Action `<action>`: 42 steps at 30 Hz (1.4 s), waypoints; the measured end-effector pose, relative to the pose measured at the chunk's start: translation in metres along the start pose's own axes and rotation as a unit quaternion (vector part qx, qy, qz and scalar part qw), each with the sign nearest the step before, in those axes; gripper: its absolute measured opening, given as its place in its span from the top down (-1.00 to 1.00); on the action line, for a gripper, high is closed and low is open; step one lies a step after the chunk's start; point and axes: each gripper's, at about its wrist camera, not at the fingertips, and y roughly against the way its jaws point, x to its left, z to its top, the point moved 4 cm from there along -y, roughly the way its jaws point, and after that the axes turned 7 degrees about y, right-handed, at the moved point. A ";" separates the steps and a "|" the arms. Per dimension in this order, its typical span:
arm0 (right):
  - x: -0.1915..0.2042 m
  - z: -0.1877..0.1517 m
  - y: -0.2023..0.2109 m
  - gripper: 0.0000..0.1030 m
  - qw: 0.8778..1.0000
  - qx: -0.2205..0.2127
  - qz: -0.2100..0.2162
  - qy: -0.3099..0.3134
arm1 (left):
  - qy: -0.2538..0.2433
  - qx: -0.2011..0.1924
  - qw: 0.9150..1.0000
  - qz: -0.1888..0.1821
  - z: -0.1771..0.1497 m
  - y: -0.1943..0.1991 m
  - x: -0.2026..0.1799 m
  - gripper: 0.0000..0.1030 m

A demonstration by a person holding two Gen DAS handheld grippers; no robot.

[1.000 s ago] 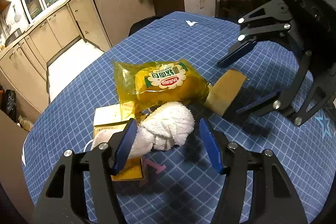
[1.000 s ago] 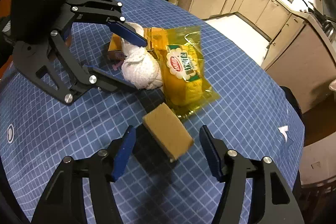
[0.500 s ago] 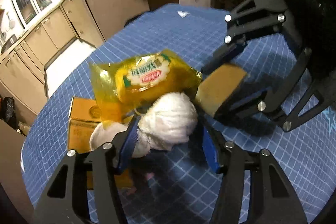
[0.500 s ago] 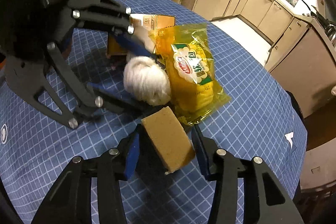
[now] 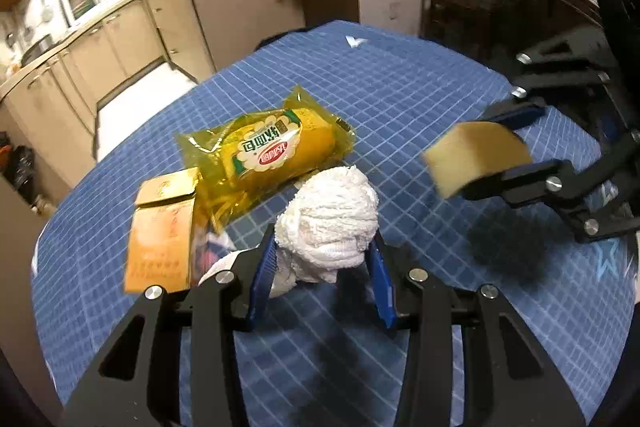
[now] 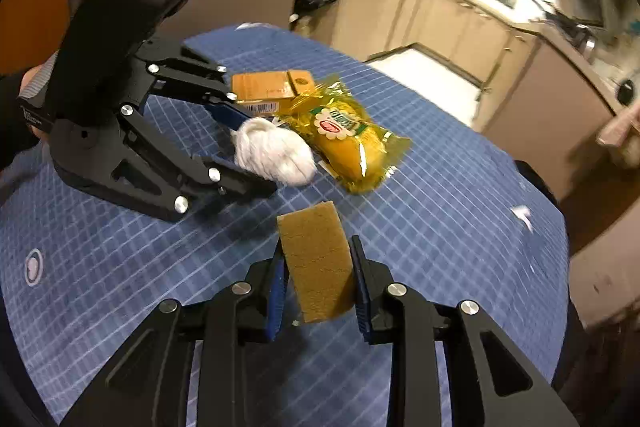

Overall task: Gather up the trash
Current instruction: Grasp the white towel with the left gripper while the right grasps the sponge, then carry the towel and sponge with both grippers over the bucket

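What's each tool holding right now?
Left tool: jaws closing on the white cloth ball, pads pressing it.
Right tool: jaws closing on the sponge, gripped.

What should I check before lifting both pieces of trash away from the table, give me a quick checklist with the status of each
1. Left gripper around the white cloth ball: ok, jaws closing on it.
2. Right gripper around the brown sponge: ok, jaws closing on it.
3. Yellow bread packet free of both grippers: ok.
4. Orange box free of the left fingers: cannot tell, it lies close beside them.
5. Bin for the trash in sight: not ok, none visible.
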 end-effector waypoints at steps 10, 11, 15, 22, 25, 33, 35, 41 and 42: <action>0.001 -0.061 0.114 0.42 0.974 -0.077 -0.119 -0.176 | 0.079 -0.090 0.989 0.091 -0.012 0.097 -0.022 0.21; 0.003 -0.069 0.127 0.42 0.969 -0.085 -0.129 -0.192 | 0.089 -0.101 0.985 0.111 -0.014 0.108 -0.025 0.21; 0.010 -0.103 0.176 0.42 0.950 -0.106 -0.179 -0.234 | 0.109 -0.143 0.969 0.168 -0.025 0.147 -0.052 0.20; 0.033 -0.164 0.257 0.42 0.916 -0.122 -0.259 -0.281 | 0.119 -0.191 0.965 0.138 -0.038 0.186 -0.138 0.20; 0.041 -0.198 0.286 0.42 0.901 -0.118 -0.285 -0.306 | 0.120 -0.197 0.967 0.106 -0.037 0.184 -0.178 0.20; 0.051 -0.285 0.347 0.42 0.863 -0.099 -0.340 -0.359 | 0.085 -0.195 0.977 0.031 -0.039 0.174 -0.284 0.20; 0.054 -0.306 0.359 0.42 0.855 -0.093 -0.349 -0.372 | 0.067 -0.188 0.980 0.012 -0.041 0.166 -0.313 0.20; 0.063 -0.367 0.389 0.42 0.830 -0.073 -0.376 -0.405 | 0.025 -0.163 0.985 -0.040 -0.056 0.144 -0.388 0.20; 0.064 -0.380 0.394 0.42 0.825 -0.069 -0.379 -0.413 | 0.021 -0.158 0.986 -0.046 -0.058 0.140 -0.396 0.20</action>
